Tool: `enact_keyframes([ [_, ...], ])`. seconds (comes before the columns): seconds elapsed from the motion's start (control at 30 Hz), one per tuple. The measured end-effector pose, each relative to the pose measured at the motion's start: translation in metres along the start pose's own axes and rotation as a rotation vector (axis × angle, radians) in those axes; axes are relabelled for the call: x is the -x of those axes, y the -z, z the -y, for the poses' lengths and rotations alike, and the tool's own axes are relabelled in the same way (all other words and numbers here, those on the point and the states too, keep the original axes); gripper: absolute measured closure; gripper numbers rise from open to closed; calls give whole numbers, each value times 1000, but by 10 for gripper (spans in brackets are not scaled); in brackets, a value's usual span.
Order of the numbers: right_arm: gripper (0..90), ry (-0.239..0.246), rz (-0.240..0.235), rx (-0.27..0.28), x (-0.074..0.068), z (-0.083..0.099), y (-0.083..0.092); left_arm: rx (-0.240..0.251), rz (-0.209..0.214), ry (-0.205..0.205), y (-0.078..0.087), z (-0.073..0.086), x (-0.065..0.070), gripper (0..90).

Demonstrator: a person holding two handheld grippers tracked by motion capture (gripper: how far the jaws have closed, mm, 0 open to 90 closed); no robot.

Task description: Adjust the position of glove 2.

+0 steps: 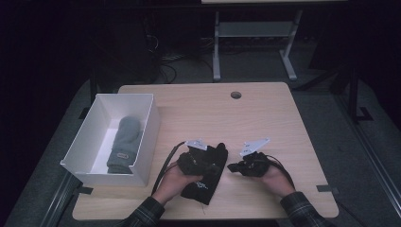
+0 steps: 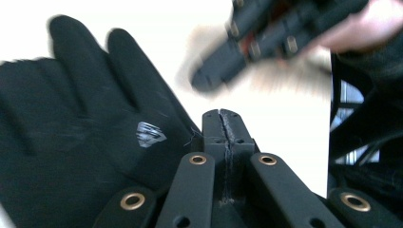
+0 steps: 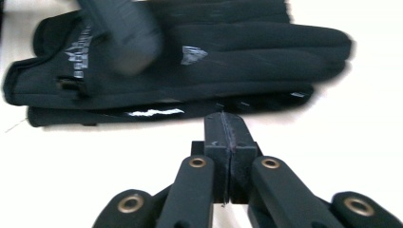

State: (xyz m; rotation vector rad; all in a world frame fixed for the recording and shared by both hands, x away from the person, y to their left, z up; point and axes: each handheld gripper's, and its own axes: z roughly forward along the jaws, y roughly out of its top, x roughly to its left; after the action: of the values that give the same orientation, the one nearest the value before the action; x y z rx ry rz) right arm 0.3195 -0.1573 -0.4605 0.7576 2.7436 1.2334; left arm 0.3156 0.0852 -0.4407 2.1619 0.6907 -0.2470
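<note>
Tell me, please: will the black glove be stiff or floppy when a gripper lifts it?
The black glove lies flat on the table, so it probably sags when lifted. Its smooth fabric may slip from the closed left gripper.

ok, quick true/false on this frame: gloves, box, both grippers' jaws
1. The black gloves lie on the table. True.
2. The white box holds a red cup. False: a grey mitten lies in it.
3. The left gripper is shut with nothing between its jaws. True.
4. The right gripper is wide open. False: its jaws are shut, beside the gloves.
5. The box stands at the table's right edge. False: left edge.
</note>
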Motion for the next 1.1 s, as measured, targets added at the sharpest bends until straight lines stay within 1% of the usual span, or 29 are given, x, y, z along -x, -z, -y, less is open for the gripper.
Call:
enact_keyframes([
  [0.03, 871, -1, 8, 6, 3, 2, 3, 0, -1, 0, -2, 0, 3, 896],
  [0.13, 798, -21, 41, 12, 9, 6, 7, -29, -1, -24, -9, 2, 9, 895],
  [0.17, 772, -25, 53, 16, 10, 7, 8, -54, -17, -36, -13, 2, 9, 895],
  [0.2, 756, -31, 70, 21, 12, 8, 9, -66, -22, -40, -15, 2, 10, 896],
  [0.23, 732, -36, 76, 21, 13, 9, 9, -74, -24, -37, -18, 3, 10, 896],
  [0.27, 696, -32, 85, 22, 15, 10, 9, -93, -30, -44, -20, 3, 10, 896],
  [0.3, 642, -48, 99, 20, 16, 11, 9, -104, -37, -48, -21, 4, 10, 896],
  [0.33, 607, -47, 106, 19, 18, 11, 9, -117, -47, -54, -22, 4, 11, 896],
  [0.37, 560, -46, 123, 18, 19, 12, 9, -134, -55, -68, -22, 5, 12, 897],
  [0.4, 510, -54, 150, 12, 20, 13, 8, -141, -62, -72, -22, 5, 12, 897],
  [0.43, 485, -51, 164, 11, 21, 13, 7, -146, -69, -74, -22, 6, 12, 897],
  [0.47, 455, -62, 180, 9, 22, 14, 7, -158, -78, -81, -20, 6, 11, 897],
  [0.5, 428, -60, 200, 12, 24, 14, 7, -164, -87, -83, -19, 7, 11, 897],
  [0.53, 405, -70, 217, 13, 26, 15, 7, -168, -95, -85, -18, 7, 10, 897],
  [0.67, 352, -97, 254, 15, 32, 19, 8, -177, -149, -93, -8, 10, 3, 897],
  [0.73, 345, -103, 269, 13, 35, 21, 8, -184, -171, -98, -2, 10, -1, 896],
  [0.77, 345, -101, 270, 16, 36, 21, 8, -175, -179, -88, 1, 11, -3, 896],
  [0.8, 345, -110, 273, 19, 36, 22, 9, -169, -187, -83, 4, 12, -4, 896],
  [0.83, 344, -109, 272, 19, 38, 22, 9, -173, -192, -90, 10, 12, -7, 895],
  [0.87, 340, -114, 275, 25, 38, 23, 9, -144, -195, -73, 14, 11, -7, 896],
  [0.9, 340, -117, 279, 25, 38, 23, 9, -132, -201, -76, 21, 10, -9, 895],
  [0.93, 340, -116, 280, 25, 38, 23, 9, -102, -211, -66, 28, 8, -11, 896],
  [1.0, 336, -116, 282, 25, 38, 23, 9, -42, -253, -44, 44, 4, -18, 896],
  [1.03, 332, -114, 282, 26, 38, 23, 9, -28, -270, -34, 49, 4, -21, 896],
  [1.07, 331, -114, 282, 27, 38, 23, 9, -10, -294, -17, 53, 3, -25, 896],
  [1.1, 331, -113, 282, 28, 39, 23, 9, -3, -321, -9, 57, 2, -30, 896],
])
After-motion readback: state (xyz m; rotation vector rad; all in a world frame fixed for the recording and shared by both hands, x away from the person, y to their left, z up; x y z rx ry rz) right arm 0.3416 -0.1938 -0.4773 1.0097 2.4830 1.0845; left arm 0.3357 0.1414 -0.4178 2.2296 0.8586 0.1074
